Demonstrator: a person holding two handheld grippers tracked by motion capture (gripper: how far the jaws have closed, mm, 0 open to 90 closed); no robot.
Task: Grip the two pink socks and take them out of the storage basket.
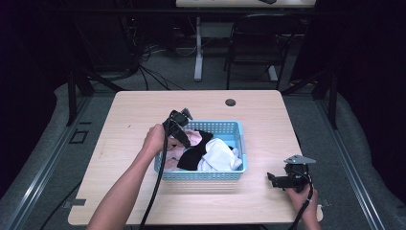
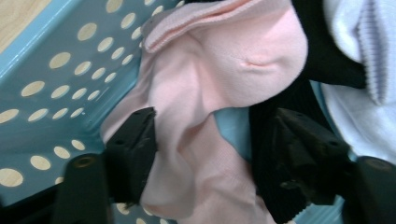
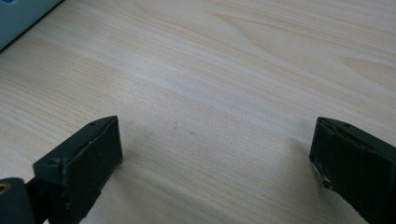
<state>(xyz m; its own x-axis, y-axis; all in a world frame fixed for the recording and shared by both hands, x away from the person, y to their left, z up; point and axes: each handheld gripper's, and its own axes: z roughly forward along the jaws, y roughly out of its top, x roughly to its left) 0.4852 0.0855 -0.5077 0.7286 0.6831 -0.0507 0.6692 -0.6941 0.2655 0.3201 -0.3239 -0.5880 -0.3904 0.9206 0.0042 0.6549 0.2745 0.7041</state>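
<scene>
Reaching Into the Basket for the First Sock

The pink sock point(image 2: 205, 88) is lying in the left end of the blue basket point(image 1: 218, 127), bunched against a black garment point(image 2: 275, 154) and a white one point(image 2: 369, 70). The left claw point(image 2: 205, 154) is straddling the pink fabric, half open, its jaws not clearly pinching yet. Nothing is sitting out on the bench point(image 1: 143, 105), so the unloading is judged barely begun. The right claw point(image 1: 271, 179) is resting wide open and empty on the bench, well apart from the basket.
</scene>
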